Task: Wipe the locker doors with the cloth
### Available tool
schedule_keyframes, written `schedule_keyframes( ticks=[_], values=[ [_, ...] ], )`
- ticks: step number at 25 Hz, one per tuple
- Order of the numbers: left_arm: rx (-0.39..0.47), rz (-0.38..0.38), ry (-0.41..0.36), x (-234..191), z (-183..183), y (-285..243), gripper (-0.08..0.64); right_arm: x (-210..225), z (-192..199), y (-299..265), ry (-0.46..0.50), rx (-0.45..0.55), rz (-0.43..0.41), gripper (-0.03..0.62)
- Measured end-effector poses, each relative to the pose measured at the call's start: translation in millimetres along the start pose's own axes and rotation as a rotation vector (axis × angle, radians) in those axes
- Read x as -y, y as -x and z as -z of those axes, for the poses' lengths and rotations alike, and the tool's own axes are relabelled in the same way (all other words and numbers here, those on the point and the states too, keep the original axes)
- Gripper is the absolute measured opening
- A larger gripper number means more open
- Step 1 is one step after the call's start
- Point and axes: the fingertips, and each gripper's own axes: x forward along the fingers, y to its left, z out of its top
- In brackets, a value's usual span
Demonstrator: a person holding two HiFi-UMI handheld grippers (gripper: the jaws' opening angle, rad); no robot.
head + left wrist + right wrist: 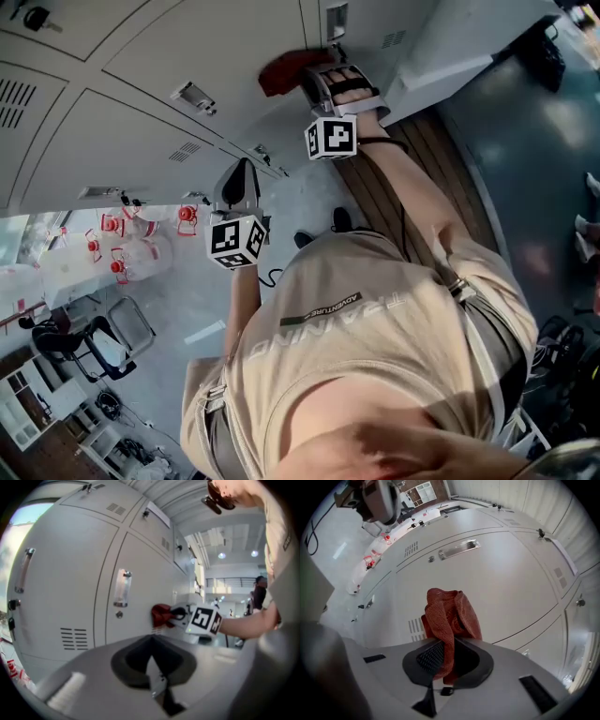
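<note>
Where the floor shows at the far left of the head view, a black chair stands below some red and white things that are too small to make out. Just to the right of these, the left gripper points up at the gray locker doors and is near them. Its two jaws are pressed together, and nothing is between them. In the left gripper view, a door has a shiny handle and a small vent low down. Further right, the right gripper reaches up to a higher door. Its jaws are squeezed tight on the red cloth. The cloth is bunched up in a lump in front of the jaws, and it rests against the door. In the right gripper view, the cloth sits below a long handle on that door.
</note>
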Motion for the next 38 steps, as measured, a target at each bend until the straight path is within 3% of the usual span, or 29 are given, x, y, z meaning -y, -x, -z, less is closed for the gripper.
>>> schedule_keyframes(
  ticks=[5, 14, 15, 18, 20, 26, 31, 38],
  values=[
    [-0.013, -0.026, 0.010, -4.8, 6.4, 11.9, 0.005, -73.6, 16.3, -16.2, -0.050, -0.010, -0.147, 0.043],
    [-0.023, -0.084, 0.035, -21.2, 18.6, 41.7, 0.005, -157.4, 30.9, -27.3, -0.078, -0.073, -0.334, 0.043],
    [-0.022, -0.087, 0.036, -22.9, 19.4, 45.2, 0.005, -161.8, 28.5, -23.2, -0.127, -0.066, -0.353, 0.043],
    [-0.014, -0.095, 0.044, -28.6, 21.6, 53.2, 0.005, -157.6, 12.4, -3.6, -0.437, 0.002, -0.425, 0.041],
    [-0.006, -0.097, 0.050, -31.1, 22.0, 55.9, 0.005, -148.4, 1.6, 13.3, -0.579, 0.044, -0.458, 0.043],
    [0.031, -0.073, 0.055, -26.3, 16.3, 56.0, 0.005, -139.6, -31.2, 74.8, -0.627, 0.125, -0.547, 0.043],
    [0.049, -0.046, 0.034, -19.7, 6.1, 55.3, 0.005, -106.5, -67.0, 124.5, -0.933, 0.266, -0.583, 0.043],
    [0.103, -0.068, 0.012, -30.6, -18.1, 68.3, 0.005, -50.0, -90.3, 154.9, -1.210, 0.426, -0.586, 0.043]
  ],
)
